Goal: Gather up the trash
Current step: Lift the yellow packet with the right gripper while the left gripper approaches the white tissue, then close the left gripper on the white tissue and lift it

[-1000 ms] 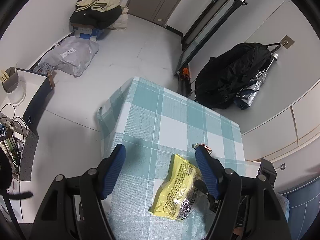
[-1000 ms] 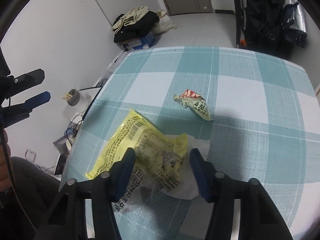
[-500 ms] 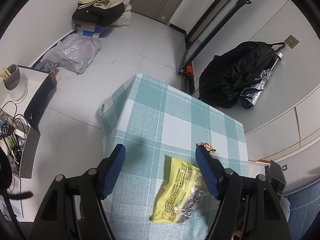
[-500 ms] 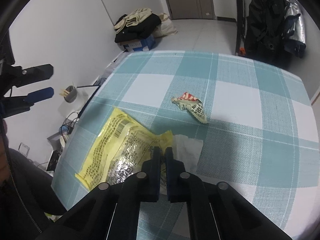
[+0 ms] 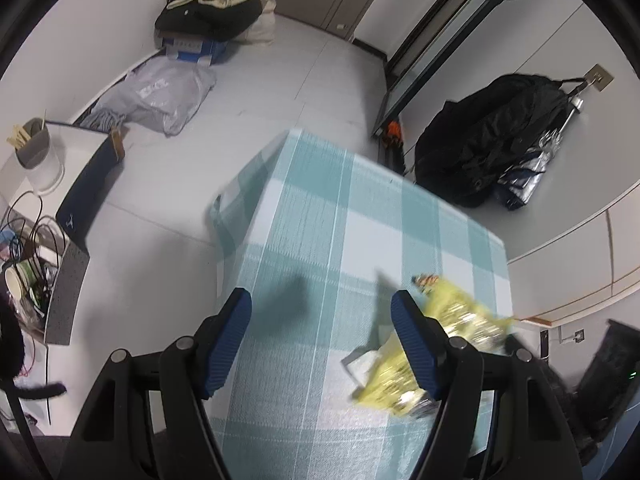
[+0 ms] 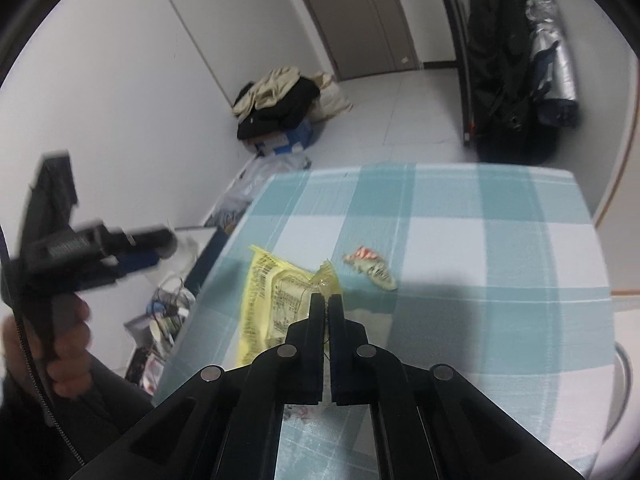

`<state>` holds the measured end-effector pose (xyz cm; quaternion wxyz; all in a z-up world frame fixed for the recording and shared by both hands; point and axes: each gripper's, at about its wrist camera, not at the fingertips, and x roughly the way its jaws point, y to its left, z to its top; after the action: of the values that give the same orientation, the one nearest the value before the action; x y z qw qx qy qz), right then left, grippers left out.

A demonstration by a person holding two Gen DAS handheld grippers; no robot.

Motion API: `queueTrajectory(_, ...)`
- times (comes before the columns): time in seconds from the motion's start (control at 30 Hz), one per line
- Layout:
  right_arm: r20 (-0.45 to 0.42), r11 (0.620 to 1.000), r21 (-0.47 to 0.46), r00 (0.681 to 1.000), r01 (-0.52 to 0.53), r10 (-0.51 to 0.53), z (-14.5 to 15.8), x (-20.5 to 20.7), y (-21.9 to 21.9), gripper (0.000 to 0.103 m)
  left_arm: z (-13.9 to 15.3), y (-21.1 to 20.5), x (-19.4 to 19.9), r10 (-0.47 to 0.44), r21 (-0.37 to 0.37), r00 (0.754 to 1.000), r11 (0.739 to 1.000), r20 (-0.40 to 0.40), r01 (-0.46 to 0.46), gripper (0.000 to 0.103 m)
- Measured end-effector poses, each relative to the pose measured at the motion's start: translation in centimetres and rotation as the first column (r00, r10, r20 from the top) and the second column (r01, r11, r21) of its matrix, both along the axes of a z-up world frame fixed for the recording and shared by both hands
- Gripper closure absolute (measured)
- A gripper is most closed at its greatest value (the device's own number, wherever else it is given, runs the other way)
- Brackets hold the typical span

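Observation:
A yellow snack wrapper [image 6: 272, 304] hangs lifted off the teal checked tablecloth [image 6: 460, 240], and my right gripper [image 6: 327, 300] is shut on its upper edge. In the left wrist view the same wrapper [image 5: 460, 316] is blurred behind the right finger. A small red and white wrapper [image 6: 370, 268] lies just beyond it, and a white tissue [image 6: 372, 320] lies under it. My left gripper [image 5: 320, 304] is open and holds nothing, above the table's left part. It also shows as the left gripper [image 6: 120, 252] held by a hand [image 6: 60, 344].
A black bag [image 5: 480, 152] hangs on the wall past the table. On the floor sit a clothes pile on a blue box [image 5: 212, 20] and a grey plastic bag [image 5: 168, 96]. Left of the table stands a low shelf with a cup [image 5: 36, 152] and cables.
My right gripper went from open around the yellow wrapper to shut on it, then rose and lifted it off the cloth. The left gripper stayed open and hardly moved.

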<state>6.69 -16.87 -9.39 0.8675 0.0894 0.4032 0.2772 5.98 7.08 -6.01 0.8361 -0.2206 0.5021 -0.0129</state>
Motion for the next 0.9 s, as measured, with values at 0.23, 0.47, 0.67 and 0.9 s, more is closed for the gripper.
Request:
queueTrajectory(0.23, 0.057, 0.991, 0.105, 0.994, 0.085, -0.092, 2.9, -0.5, -4.1, 0.102, -1.6, -1.8, 0.2, -0.046, 0.017, 0.998, 0.999, -0.051, 0.047, 0.034)
queueTrajectory(0.47, 0.112, 0.977, 0.095, 0.973, 0.192, -0.202, 4.7, -1.0, -8.0, 0.102, -1.7, -6.8, -0.2, -0.208, 0.093, 0.977, 0.973, -0.047, 0.212, 0.034)
queueTrajectory(0.67, 0.108, 0.957, 0.049, 0.951, 0.287, -0.290, 4.4, -1.1, -11.1, 0.102, -3.1, -12.1, 0.1, -0.321, 0.187, 0.939, 0.922, -0.122, 0.339, 0.034)
queueTrajectory(0.9, 0.103, 0.943, 0.048, 0.937, 0.329, -0.333, 4.1, -1.6, -13.7, 0.102, -5.1, -16.1, 0.8, -0.352, 0.363, 0.915, 0.841, -0.197, 0.401, 0.034)
